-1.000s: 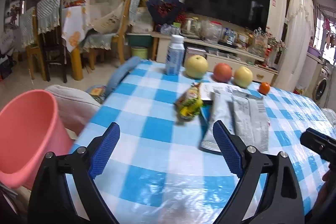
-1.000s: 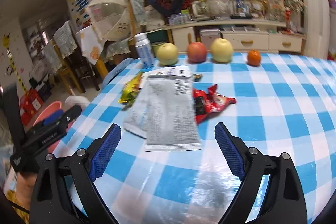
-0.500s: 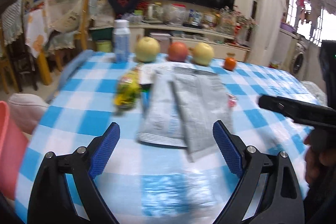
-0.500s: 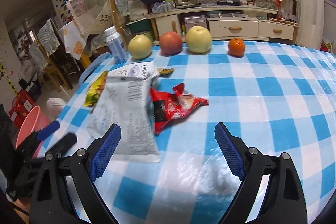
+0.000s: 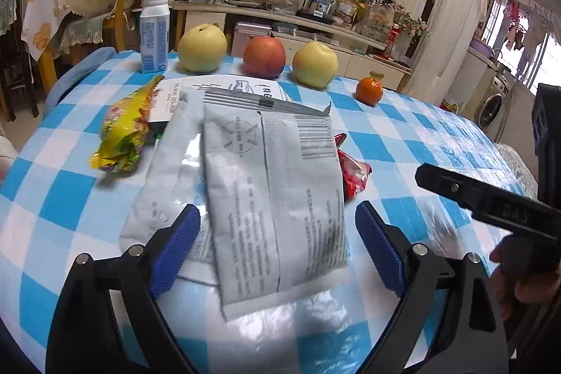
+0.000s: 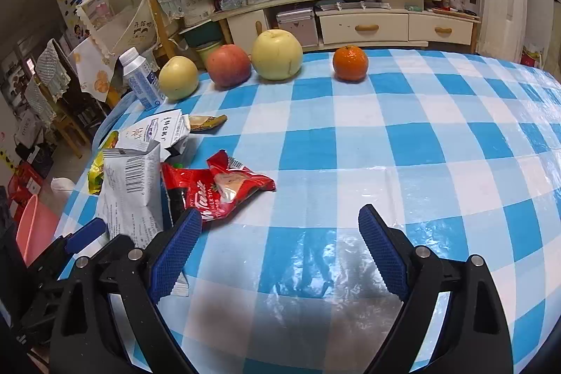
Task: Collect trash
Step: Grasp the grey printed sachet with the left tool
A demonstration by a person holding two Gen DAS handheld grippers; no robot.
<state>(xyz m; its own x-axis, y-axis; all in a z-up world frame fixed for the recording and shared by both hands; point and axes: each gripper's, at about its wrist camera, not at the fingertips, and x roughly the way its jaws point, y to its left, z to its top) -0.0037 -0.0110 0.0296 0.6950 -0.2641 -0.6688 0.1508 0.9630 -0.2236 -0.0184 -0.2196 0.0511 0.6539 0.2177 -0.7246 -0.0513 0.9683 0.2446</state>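
Trash lies in a heap on the blue-checked tablecloth (image 5: pixel 63 198). A grey foil bag (image 5: pixel 273 191) tops a second pale bag (image 5: pixel 168 170), with a yellow wrapper (image 5: pixel 122 132) to their left and a red wrapper (image 5: pixel 354 170) peeking out at the right. My left gripper (image 5: pixel 277 233) hovers open over the grey bag's near end, touching nothing. In the right wrist view the red wrapper (image 6: pixel 224 188) lies just past the left finger of my open, empty right gripper (image 6: pixel 278 233). The grey bag (image 6: pixel 133 191) and a crumpled white carton (image 6: pixel 157 132) lie left of it.
Two pears (image 5: pixel 202 48) (image 5: pixel 315 63), an apple (image 5: pixel 263 56), a tangerine (image 5: pixel 369 90) and a white bottle (image 5: pixel 154 32) line the table's far edge. A pink bucket (image 6: pixel 33 226) stands beyond the table's left edge. A small brown wrapper (image 6: pixel 205 123) lies behind the carton.
Both grippers came forward and lower toward the heap. The left view swung right, off the pink bucket and onto the grey bags. The right view shifted right; the red wrapper now sits by its left finger.
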